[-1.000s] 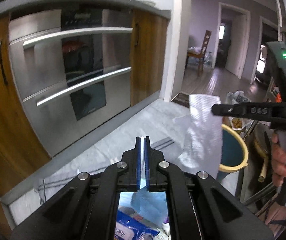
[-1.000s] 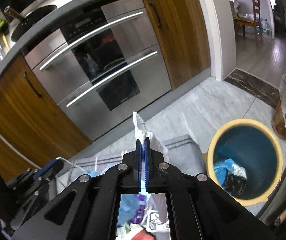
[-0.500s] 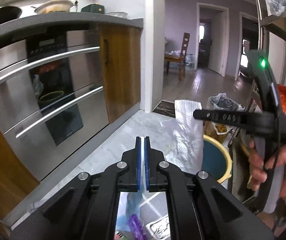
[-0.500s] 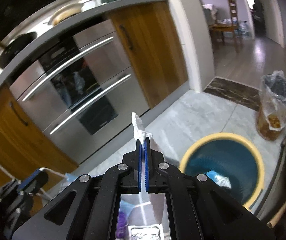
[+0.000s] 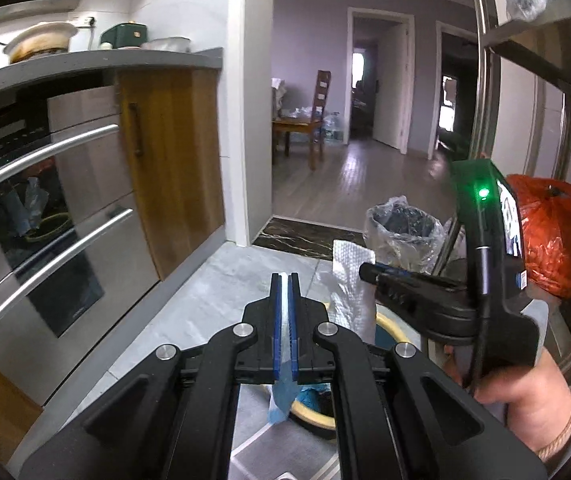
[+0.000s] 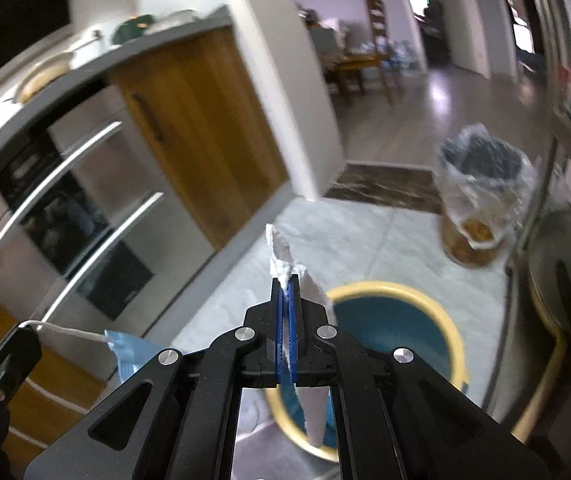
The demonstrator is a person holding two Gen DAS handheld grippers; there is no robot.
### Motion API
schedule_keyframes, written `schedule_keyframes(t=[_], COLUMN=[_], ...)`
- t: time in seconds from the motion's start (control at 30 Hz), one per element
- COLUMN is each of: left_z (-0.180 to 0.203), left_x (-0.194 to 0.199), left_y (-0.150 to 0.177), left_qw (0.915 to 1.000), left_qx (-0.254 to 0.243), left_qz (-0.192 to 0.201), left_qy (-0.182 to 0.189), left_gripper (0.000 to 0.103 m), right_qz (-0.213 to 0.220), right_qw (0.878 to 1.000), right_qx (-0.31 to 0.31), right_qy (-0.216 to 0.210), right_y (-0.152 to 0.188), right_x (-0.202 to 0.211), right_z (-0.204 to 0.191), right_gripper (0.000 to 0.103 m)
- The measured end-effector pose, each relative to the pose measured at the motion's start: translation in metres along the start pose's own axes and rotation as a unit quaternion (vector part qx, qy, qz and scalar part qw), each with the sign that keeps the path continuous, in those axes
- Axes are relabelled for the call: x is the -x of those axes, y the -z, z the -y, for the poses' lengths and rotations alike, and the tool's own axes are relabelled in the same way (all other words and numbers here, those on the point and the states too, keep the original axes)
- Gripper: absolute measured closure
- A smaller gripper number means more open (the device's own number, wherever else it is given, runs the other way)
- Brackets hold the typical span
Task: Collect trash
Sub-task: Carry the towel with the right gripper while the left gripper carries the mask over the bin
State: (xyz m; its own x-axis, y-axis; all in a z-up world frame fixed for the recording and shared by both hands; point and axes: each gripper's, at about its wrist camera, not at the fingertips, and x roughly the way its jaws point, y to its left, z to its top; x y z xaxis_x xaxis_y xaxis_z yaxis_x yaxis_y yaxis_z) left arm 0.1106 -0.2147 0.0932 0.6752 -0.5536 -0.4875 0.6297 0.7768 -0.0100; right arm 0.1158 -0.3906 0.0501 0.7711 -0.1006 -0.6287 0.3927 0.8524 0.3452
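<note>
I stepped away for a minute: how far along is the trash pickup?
Done: some blue trash already lies in the yellow-rimmed bin. In hand: the right gripper pinches a white paper towel, the left gripper a blue face mask. Left: dropping both in.

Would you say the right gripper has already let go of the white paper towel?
No, the right gripper is shut on the paper towel above the blue bin.

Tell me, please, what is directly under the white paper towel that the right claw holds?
Under the paper towel hanging from the right claw is the yellow-rimmed blue bin. Its inside is mostly hidden by the claw and the towel, so its contents cannot be judged.
</note>
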Motion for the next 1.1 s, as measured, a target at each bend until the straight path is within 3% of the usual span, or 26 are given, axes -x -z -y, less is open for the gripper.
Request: schedule_keyframes(t=[0.27,0.5,0.83,1.1], left_z=[0.018,0.027,0.039,0.037], left_x=[-0.046,-0.063,-0.065,-0.089], left_y=[0.015,0.015,-0.012,0.007], left_qw=[0.999,0.9982,0.9993,0.9982], left_qx=[0.006,0.008,-0.016,-0.012], left_qz=[-0.039,-0.051,-0.019,-0.054], left_qy=[0.02,0.031,0.029,0.023], left_gripper=[0.1,0.1,0.1,0.1], right_qz=[-0.033,-0.047,-0.059,-0.067], right_qw=[0.996,0.99,0.989,0.987], right_qx=[-0.066,-0.12,-0.129,-0.134], right_qy=[0.049,0.048,0.052,0.053], right_y=[0.002,0.002,0.004,0.004], right_x=[-0.023,-0.029,-0.036,-0.041], right_z=[0.042,0.071,0.078,0.082], right_gripper=[0.099,0.099,0.099,0.099])
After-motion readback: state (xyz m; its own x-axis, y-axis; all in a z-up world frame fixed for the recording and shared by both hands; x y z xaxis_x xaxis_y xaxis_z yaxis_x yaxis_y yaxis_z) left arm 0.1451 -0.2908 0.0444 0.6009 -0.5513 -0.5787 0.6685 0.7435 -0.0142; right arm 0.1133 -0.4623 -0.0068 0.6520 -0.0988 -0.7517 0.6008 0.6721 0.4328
